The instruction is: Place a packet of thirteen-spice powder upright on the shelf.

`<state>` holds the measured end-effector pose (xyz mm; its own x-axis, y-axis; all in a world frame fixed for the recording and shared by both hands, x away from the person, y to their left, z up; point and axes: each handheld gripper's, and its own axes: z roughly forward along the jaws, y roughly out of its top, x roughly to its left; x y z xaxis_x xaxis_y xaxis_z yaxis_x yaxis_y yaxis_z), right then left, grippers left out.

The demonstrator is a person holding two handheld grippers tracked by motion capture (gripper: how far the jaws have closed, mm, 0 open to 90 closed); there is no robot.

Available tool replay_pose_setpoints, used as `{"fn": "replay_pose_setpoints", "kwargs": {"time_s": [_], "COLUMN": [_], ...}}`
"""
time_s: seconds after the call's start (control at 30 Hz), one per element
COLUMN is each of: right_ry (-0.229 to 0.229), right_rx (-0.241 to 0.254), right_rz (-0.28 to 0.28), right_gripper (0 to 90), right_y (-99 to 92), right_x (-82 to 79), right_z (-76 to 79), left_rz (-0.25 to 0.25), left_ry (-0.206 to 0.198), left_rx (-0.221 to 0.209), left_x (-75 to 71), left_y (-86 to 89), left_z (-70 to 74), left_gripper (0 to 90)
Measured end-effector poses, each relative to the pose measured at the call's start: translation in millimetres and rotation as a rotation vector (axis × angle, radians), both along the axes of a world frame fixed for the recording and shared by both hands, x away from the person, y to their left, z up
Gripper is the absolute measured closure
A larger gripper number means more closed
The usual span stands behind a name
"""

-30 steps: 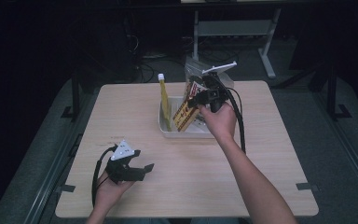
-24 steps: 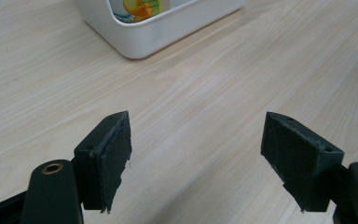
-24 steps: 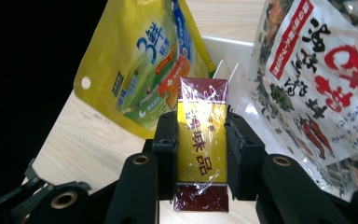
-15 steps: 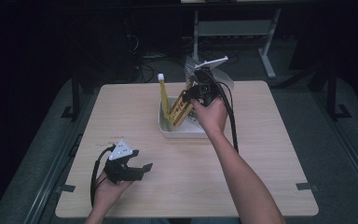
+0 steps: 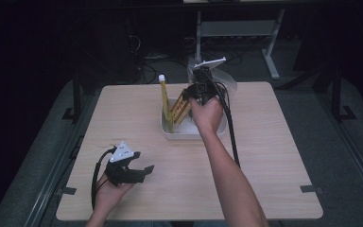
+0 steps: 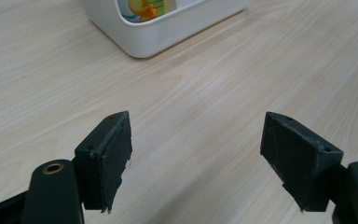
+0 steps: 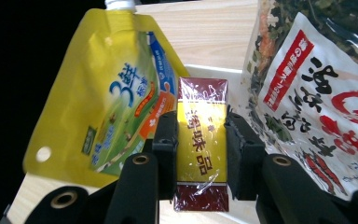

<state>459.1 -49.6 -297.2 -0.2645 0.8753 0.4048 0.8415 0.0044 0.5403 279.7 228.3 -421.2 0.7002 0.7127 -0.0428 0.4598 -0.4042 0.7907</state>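
At the lower left of the high view the left tongs (image 5: 139, 169) rest wide and empty on the surface (image 5: 274, 156), while beyond, at upper centre, the right tongs (image 7: 199, 140) clamp the red-and-yellow box (image 7: 201, 154) over the white bin (image 5: 170, 131), apparently mid-placement beside the yellow pouch (image 7: 116, 93) and dried-vegetable bag (image 7: 317, 93), release remaining.

yellow spouted pouch (image 7: 107, 98), maroon-and-yellow box (image 7: 201, 154), white bin (image 5: 191, 130), pale wood table (image 5: 274, 156).

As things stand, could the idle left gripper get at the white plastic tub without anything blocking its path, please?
Probably yes. The left gripper rests with its jaws open, and bare wooden table lies between it and the white plastic tub. The right gripper, shut on a yellow and maroon box, works over the tub, though.
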Motion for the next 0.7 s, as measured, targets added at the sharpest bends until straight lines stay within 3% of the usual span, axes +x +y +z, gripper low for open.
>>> {"fn": "replay_pose_setpoints", "kwargs": {"time_s": [0.4,0.7], "right_ry": [0.016,0.016], "right_rx": [0.011,0.016], "right_rz": [-0.061,-0.072], "right_gripper": [67.8,67.9], "right_y": [5.3,8.4], "right_x": [6.5,6.9], "right_z": [-13.2,-12.9], "left_rz": [-0.004,-0.004], "left_ry": [0.003,0.003], "left_rx": [-0.001,-0.005], "left_x": [0.4,0.4], "left_y": [-0.3,-0.5], "left_z": [0.0,0.3], "left_gripper": [24.6,24.7]}}
